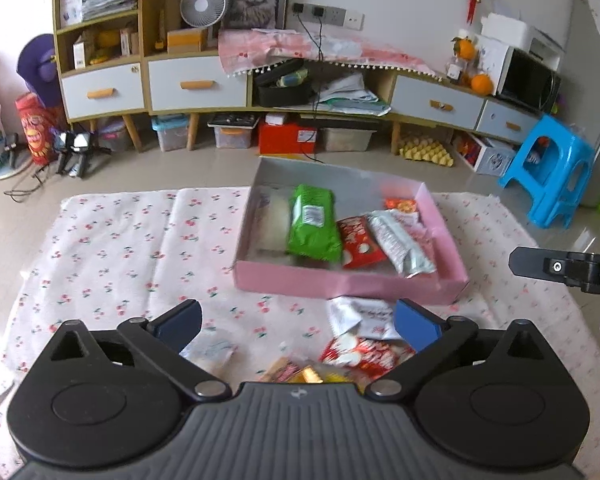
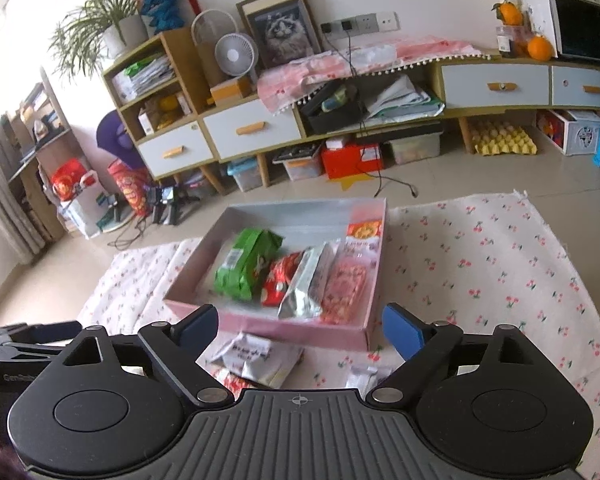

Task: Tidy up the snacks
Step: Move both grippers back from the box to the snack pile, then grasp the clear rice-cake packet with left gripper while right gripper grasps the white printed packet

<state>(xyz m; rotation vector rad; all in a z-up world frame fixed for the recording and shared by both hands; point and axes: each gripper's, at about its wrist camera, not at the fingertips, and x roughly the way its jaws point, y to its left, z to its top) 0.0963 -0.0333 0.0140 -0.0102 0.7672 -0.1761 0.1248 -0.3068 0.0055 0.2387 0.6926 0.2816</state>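
Observation:
A pink box (image 1: pixel 340 282) (image 2: pixel 300 330) sits on the cherry-print cloth and holds a green packet (image 1: pixel 314 224) (image 2: pixel 244 266), a red packet (image 1: pixel 358 242) (image 2: pixel 280 278), a silver packet (image 1: pixel 400 242) (image 2: pixel 308 284) and a pink packet (image 2: pixel 346 290). In front of the box lie loose snacks: a white packet (image 1: pixel 360 318) (image 2: pixel 252 356), a red-and-white packet (image 1: pixel 364 354) and gold-wrapped sweets (image 1: pixel 296 372). My left gripper (image 1: pixel 298 322) hangs open above the loose snacks, nothing between its blue pads. My right gripper (image 2: pixel 300 326) is open too, over the box's near wall.
A low cabinet with drawers (image 1: pixel 196 84) (image 2: pixel 252 128) lines the far wall, storage boxes beneath it. A blue plastic stool (image 1: pixel 552 172) stands on the floor at the right. The cherry-print cloth (image 1: pixel 120 248) (image 2: pixel 480 264) spreads left and right of the box. A small white sachet (image 2: pixel 366 374) lies near my right pad.

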